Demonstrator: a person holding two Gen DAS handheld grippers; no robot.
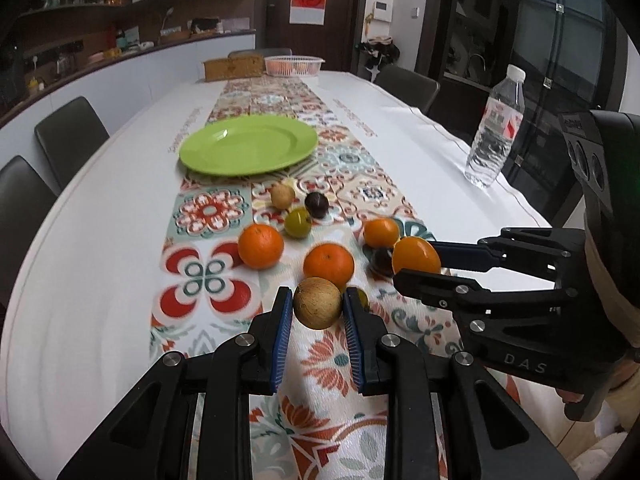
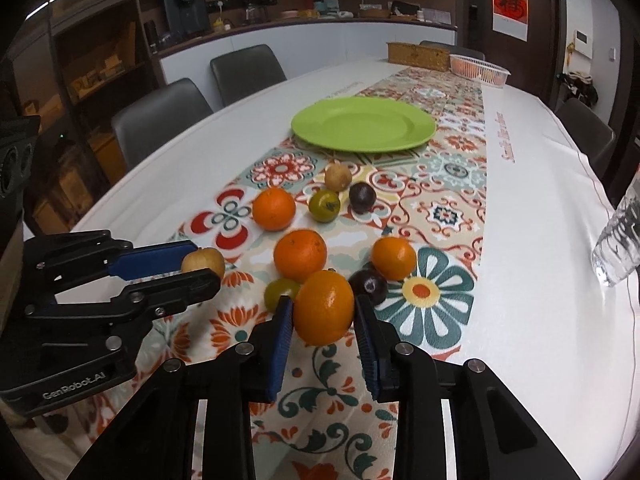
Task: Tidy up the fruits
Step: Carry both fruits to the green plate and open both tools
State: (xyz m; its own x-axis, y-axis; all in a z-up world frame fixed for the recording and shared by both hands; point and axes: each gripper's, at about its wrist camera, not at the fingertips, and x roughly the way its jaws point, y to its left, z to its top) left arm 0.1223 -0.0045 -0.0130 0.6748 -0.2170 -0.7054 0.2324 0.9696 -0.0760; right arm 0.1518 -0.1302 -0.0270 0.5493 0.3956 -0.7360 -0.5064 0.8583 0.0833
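My left gripper (image 1: 317,307) is shut on a tan round fruit (image 1: 317,303), which also shows in the right wrist view (image 2: 203,261). My right gripper (image 2: 324,314) is shut on an orange (image 2: 325,307), seen from the side in the left wrist view (image 1: 416,255). On the patterned runner lie more oranges (image 1: 261,246) (image 1: 329,265) (image 1: 381,233), green fruits (image 1: 297,222) (image 2: 281,293), dark plums (image 1: 317,204) (image 2: 369,285) and another tan fruit (image 1: 283,196). An empty green plate (image 1: 248,144) (image 2: 363,124) sits beyond them.
A water bottle (image 1: 496,128) stands at the table's right edge. A white basket (image 1: 293,65) and a woven box (image 1: 233,68) sit at the far end. Grey chairs (image 1: 70,132) line the table's sides.
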